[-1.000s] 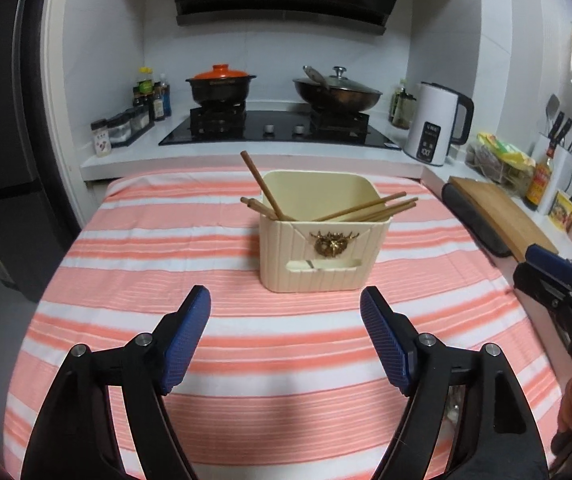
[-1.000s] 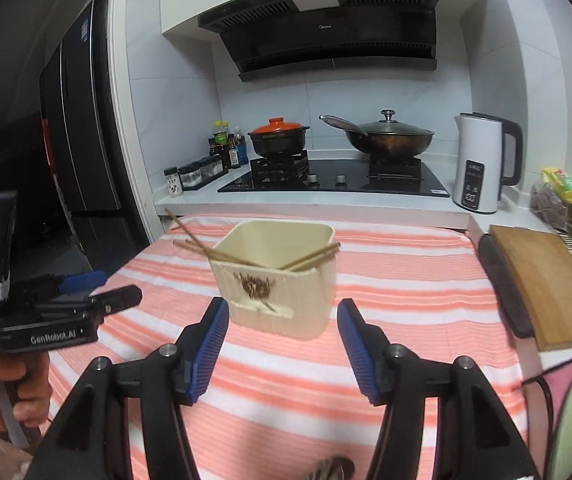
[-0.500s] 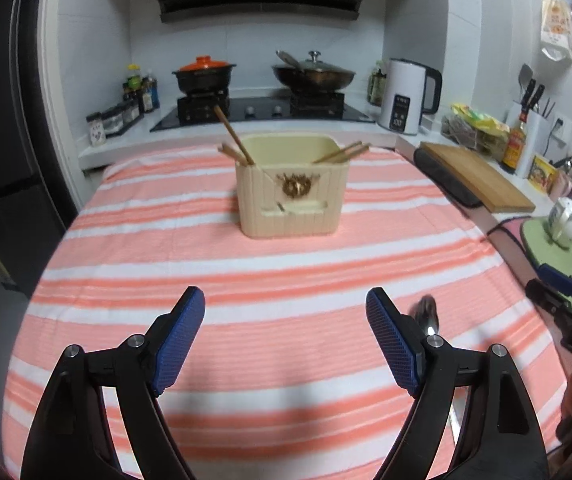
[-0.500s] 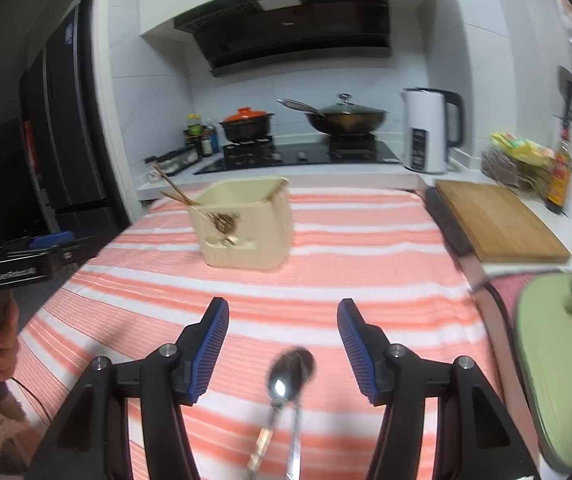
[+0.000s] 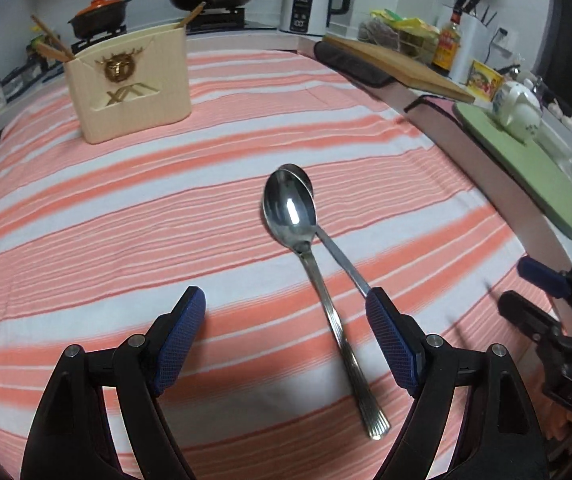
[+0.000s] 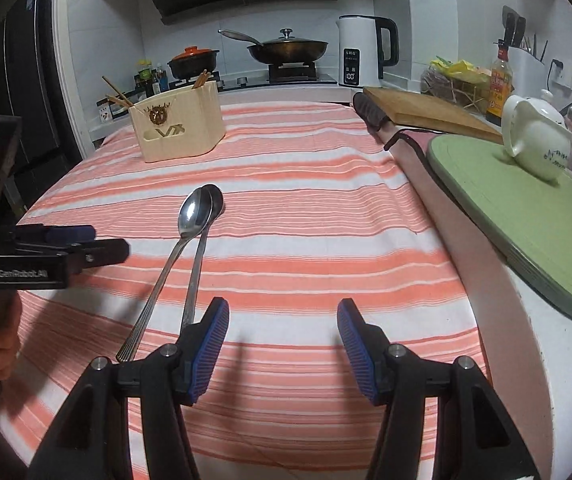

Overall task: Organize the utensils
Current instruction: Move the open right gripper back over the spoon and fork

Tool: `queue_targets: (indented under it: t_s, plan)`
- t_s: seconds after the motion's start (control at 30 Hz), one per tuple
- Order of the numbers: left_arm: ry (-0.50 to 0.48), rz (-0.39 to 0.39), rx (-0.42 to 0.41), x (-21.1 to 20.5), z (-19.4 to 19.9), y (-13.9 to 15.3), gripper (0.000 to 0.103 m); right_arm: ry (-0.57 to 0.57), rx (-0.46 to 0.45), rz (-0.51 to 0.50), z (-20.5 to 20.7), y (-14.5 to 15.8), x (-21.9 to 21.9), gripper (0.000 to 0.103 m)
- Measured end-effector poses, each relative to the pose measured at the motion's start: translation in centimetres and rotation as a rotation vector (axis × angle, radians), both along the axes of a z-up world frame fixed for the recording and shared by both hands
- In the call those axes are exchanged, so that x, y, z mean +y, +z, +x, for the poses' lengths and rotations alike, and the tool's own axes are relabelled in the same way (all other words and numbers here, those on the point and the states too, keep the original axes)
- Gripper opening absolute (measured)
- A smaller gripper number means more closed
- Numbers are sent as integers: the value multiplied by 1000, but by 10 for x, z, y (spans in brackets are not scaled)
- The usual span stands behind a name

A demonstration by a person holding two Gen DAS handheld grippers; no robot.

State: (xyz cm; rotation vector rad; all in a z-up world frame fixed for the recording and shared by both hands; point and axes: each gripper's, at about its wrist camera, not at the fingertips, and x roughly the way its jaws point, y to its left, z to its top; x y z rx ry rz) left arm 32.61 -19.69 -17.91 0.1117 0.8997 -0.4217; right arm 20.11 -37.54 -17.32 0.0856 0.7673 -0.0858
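Two steel spoons point(image 5: 292, 212) lie overlapped on the striped tablecloth, bowls away from me, handles toward the near edge; they also show in the right wrist view point(image 6: 196, 216). A cream utensil holder point(image 5: 130, 80) with wooden chopsticks stands farther back; it also shows in the right wrist view point(image 6: 178, 124). My left gripper point(image 5: 286, 336) is open and empty, hovering over the spoon handles. My right gripper point(image 6: 282, 344) is open and empty, just right of the handles.
A striped cloth covers the table point(image 5: 86, 200). A green mat point(image 6: 526, 216) with a white teapot point(image 6: 534, 140) sits to the right. A wooden cutting board point(image 6: 426, 116), a kettle point(image 6: 362, 52) and a stove with pots stand behind.
Both grippers have pulled back from the holder toward the near table edge and tilted down. The spoons have come into view under them. Both stay open.
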Motion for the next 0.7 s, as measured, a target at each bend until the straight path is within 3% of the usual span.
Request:
queue_targets:
  t_s: [0.17, 0.23, 0.33, 0.37, 0.4, 0.7]
  plan:
    - [31, 80, 19, -11, 16, -25, 76, -16, -22, 14, -3, 4, -9, 58]
    - [32, 86, -9, -12, 14, -27, 73, -17, -23, 13, -5, 3, -11, 58]
    - [1, 81, -26, -17, 11, -24, 37, -14, -15, 14, -4, 0, -12, 58]
    - [-9, 85, -32, -19, 10, -23, 16, -12, -11, 17, -2, -2, -13, 58]
    - [-10, 91, -35, -21, 9, -23, 6, -10, -7, 18, -1, -3, -12, 58]
    - [135, 62, -26, 22, 14, -23, 4, 43, 62, 32, 26, -8, 7, 58]
